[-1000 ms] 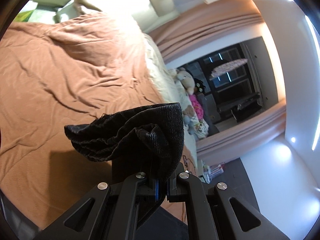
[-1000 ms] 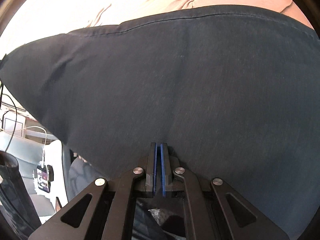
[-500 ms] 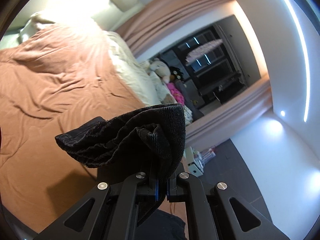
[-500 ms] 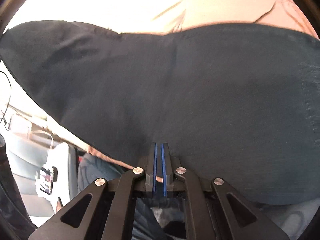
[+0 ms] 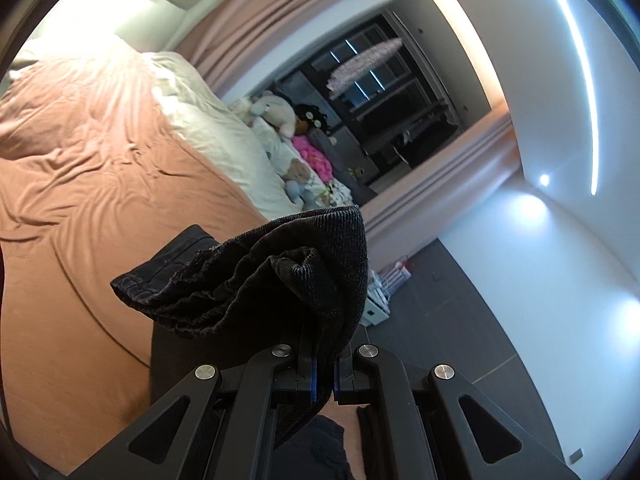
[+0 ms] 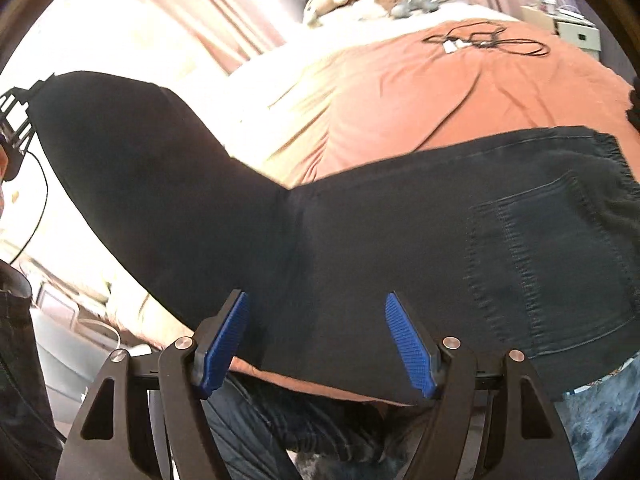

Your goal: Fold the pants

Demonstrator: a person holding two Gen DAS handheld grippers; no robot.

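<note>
Currently the left gripper (image 5: 324,372) is clamped on a bunched hem of the black pants (image 6: 360,240), held above the bedspread (image 5: 100,200). The right gripper (image 6: 316,336) is opening — wide pads, nothing pinched, fabric just beyond them. The pants lie across the near edge of the bed, back pocket (image 6: 548,264) to the right. Carry the hem toward the waistband, keeping it taut — align edges before release, and keep clear of the cable (image 6: 484,40) at the far side.
</note>
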